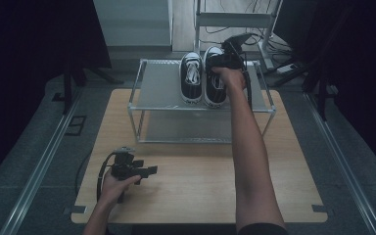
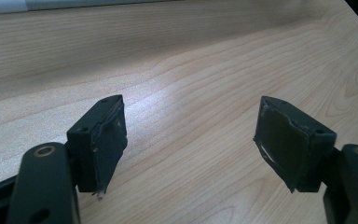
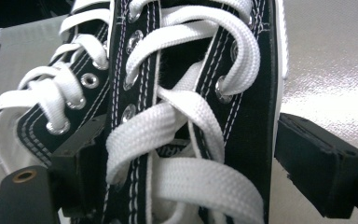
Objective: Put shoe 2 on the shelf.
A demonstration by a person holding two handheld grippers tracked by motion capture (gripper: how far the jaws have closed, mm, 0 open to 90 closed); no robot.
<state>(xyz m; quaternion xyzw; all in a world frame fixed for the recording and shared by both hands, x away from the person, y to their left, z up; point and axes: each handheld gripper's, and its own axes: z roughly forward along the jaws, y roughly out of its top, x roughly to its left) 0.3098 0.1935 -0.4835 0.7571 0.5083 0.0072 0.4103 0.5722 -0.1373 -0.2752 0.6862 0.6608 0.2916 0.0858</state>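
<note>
Two black canvas shoes with white laces stand side by side on the top shelf of a metal rack (image 1: 159, 83), toes toward me. My right gripper (image 1: 223, 61) reaches over the right shoe (image 1: 214, 92). In the right gripper view its jaws straddle that shoe (image 3: 191, 93) at the laces. One jaw is wedged against the left shoe (image 3: 60, 98), and both pads press on the right shoe's sides. My left gripper (image 1: 146, 170) lies low over the wooden table (image 1: 200, 181) at the front left. Its jaws (image 2: 191, 135) are open with only bare wood between them.
The rack has a lower shelf (image 1: 186, 128) and thin metal posts at its corners. Behind the table stand a white frame and cables (image 1: 254, 34). Dark curtains hang at both sides. Metal floor rails (image 1: 39, 166) run along the table.
</note>
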